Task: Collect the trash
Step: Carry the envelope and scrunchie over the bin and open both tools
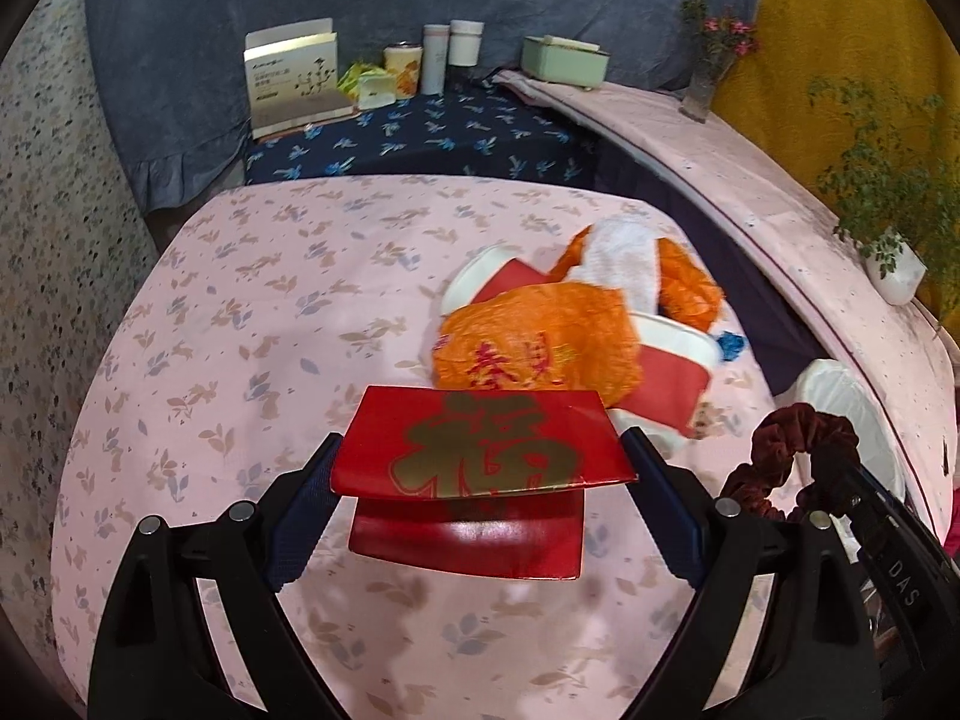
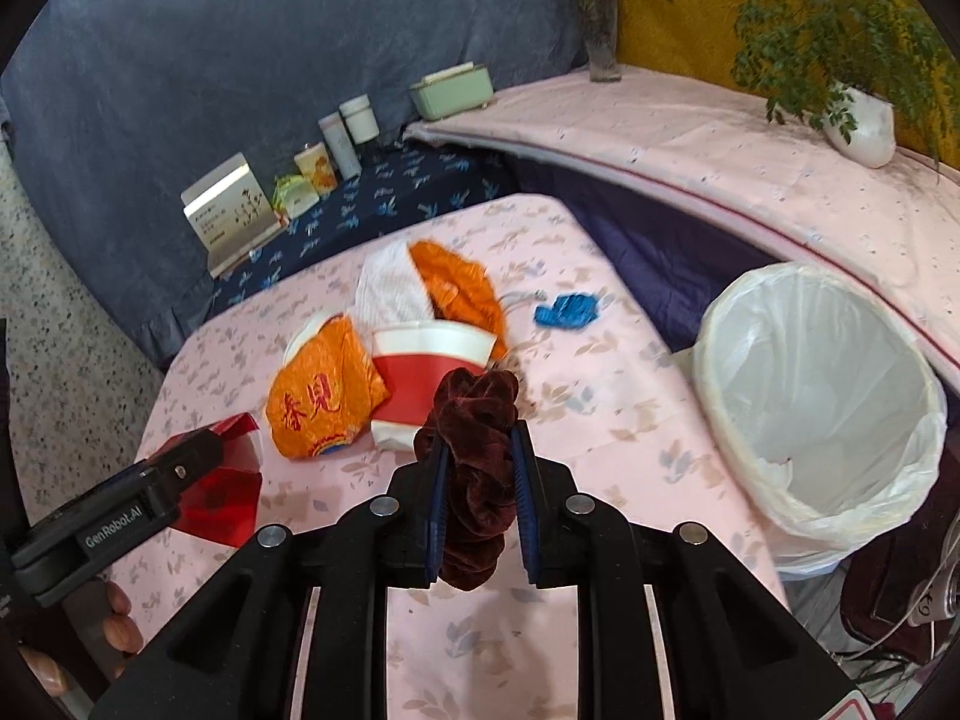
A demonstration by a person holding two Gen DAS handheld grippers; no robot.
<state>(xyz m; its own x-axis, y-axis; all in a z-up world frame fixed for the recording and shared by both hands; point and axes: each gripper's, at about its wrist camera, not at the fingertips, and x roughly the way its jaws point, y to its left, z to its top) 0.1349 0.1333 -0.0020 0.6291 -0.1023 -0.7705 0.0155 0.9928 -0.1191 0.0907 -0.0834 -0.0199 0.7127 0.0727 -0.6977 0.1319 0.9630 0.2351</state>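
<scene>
Red folded envelope (image 1: 480, 468) with a gold character is pinched between the fingers of the left gripper (image 1: 483, 480), held above the pink floral surface (image 1: 240, 324). Right gripper (image 2: 480, 480) is clamped on a dark maroon velvet scrunchie (image 2: 474, 450). Remaining trash lies near the surface's far right: orange wrappers (image 2: 324, 396), a red-and-white paper cup (image 2: 432, 360), a white tissue (image 2: 387, 288), a blue scrap (image 2: 567, 311). White-lined bin (image 2: 828, 396) stands beside the surface's right edge.
</scene>
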